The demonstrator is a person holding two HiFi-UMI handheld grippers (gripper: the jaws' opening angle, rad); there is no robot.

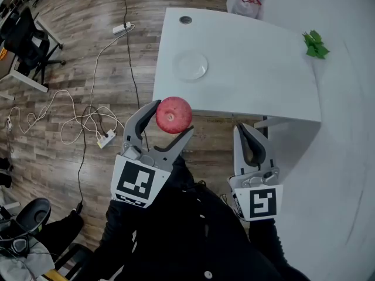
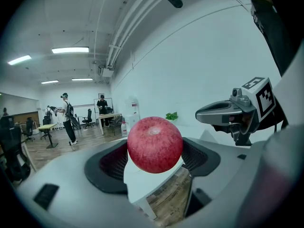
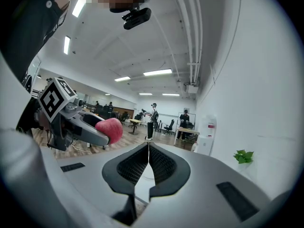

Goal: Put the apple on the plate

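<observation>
Short of the bench [image 1: 252, 69], seemingly over floor [image 1: 70, 63], the left gripper [image 1: 173, 118] clamps the apple [image 2: 155, 145]. Fingers of the right gripper [image 3: 148, 144] meet, empty; the plate [image 1: 190, 65] lies ahead.

Bright, even light from ceiling strips [image 2: 70, 50]. Gripper views fisheye-warped, corners black; apple [image 2: 155, 145] sharp, near foreground soft.

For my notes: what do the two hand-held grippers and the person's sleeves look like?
The left hand-held gripper and right hand-held gripper match. Each has light grey curved jaws lined with black ribbed pads, and each carries a white cube printed with black square markers. The sleeves are black.
</observation>
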